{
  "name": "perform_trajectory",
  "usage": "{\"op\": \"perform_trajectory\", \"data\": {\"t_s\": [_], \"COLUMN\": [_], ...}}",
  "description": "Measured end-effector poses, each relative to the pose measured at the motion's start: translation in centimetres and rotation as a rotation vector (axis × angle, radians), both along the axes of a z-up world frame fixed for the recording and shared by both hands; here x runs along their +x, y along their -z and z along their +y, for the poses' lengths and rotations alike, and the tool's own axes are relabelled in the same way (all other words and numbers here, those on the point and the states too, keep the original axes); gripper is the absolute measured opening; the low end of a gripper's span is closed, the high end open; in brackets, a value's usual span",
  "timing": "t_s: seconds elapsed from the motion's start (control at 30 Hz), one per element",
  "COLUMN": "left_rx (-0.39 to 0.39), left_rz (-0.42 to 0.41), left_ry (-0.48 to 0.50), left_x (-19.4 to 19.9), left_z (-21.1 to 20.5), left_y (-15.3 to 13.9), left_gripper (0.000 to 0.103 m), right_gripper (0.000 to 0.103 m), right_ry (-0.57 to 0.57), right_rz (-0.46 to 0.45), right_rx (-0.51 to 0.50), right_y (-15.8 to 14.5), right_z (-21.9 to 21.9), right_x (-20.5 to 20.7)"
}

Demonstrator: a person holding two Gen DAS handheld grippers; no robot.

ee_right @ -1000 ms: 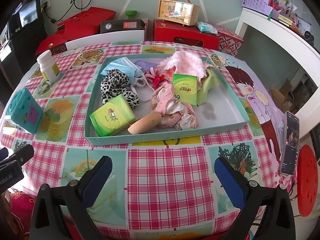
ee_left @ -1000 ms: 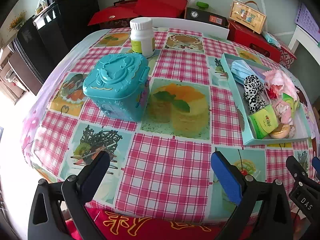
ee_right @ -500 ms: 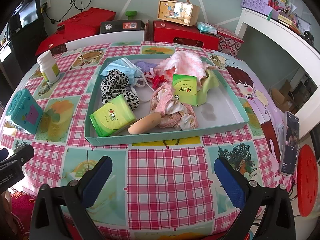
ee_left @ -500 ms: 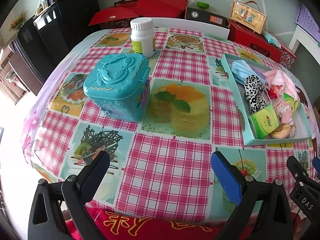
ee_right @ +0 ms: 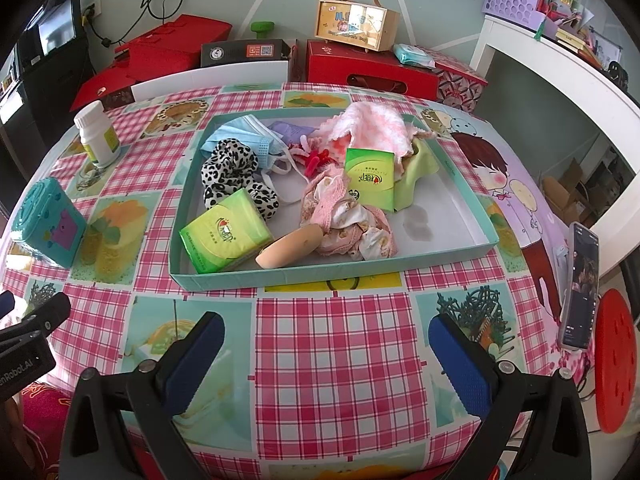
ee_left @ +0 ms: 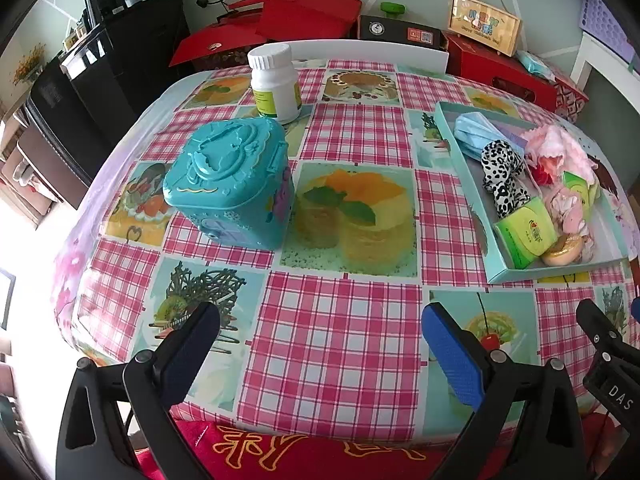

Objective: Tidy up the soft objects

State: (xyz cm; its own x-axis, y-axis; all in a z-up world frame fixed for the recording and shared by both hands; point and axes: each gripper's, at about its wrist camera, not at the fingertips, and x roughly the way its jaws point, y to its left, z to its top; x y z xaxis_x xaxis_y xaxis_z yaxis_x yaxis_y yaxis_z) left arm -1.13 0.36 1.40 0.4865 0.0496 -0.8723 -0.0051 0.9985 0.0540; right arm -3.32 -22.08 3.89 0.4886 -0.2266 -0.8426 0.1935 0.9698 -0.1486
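Nothing's shifted since a second ago — your left gripper (ee_left: 320, 344) and right gripper (ee_right: 326, 350) both hover spread wide, holding nothing. Teal plastic lidded box (ee_left: 232, 184) sits left; soft items heaped in shallow teal cardboard tray (ee_right: 332, 272) — right.

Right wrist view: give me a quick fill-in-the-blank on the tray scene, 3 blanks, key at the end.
1. The leopard-print scrunchie lies inside the teal ____.
2. The white bottle stands on the tablecloth, outside the tray, with its cap ____.
3. The right gripper hovers in front of the tray with its jaws ____ and nothing between them.

Missing words: tray; on; open
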Motion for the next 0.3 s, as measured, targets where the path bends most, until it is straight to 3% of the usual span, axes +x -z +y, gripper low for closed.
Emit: {"op": "perform_trajectory", "data": {"t_s": [0.3], "left_rx": [0.007], "left_rz": [-0.012], "left_ry": [-0.016], "left_x": [-0.15], "left_z": [0.06], "left_y": [-0.17], "left_gripper": [0.101], "right_gripper": [0.103], "right_ry": [0.0], "right_rz": [0.0], "right_rx": [0.0], "right_y": [0.01], "right_z": [-0.01], "right_x": [0.0]}}
